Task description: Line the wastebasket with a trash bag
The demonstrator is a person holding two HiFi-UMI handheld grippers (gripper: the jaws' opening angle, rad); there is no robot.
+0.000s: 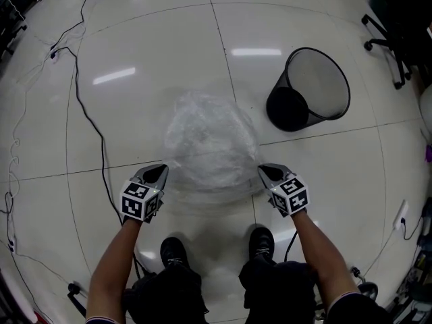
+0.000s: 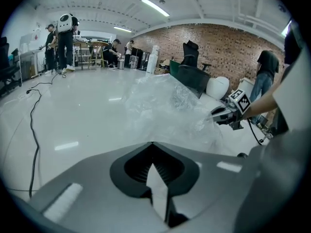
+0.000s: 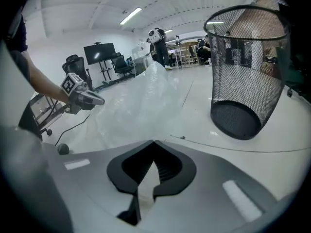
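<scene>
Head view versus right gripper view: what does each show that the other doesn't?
Only the head view: the marker cube on the right claw and the right forearm. Only the right gripper view: a dark monitor and people standing far off. Both: the clear trash bag, the mesh wastebasket and the left claw gripping the bag's edge.

the person's bare left forearm [image 1: 113, 265] and bare right forearm [image 1: 325, 252] reach forward and down, well apart. the left grey two-jaw gripper with a black-and-white marker cube [image 1: 156, 174] slants downward, its tip turned inward. the right grey two-jaw gripper with a black-and-white marker cube [image 1: 270, 174] mirrors it. each has its jaws pressed together, pinching thin film at a near side edge of the crumpled clear plastic trash bag [image 1: 209, 147].
</scene>
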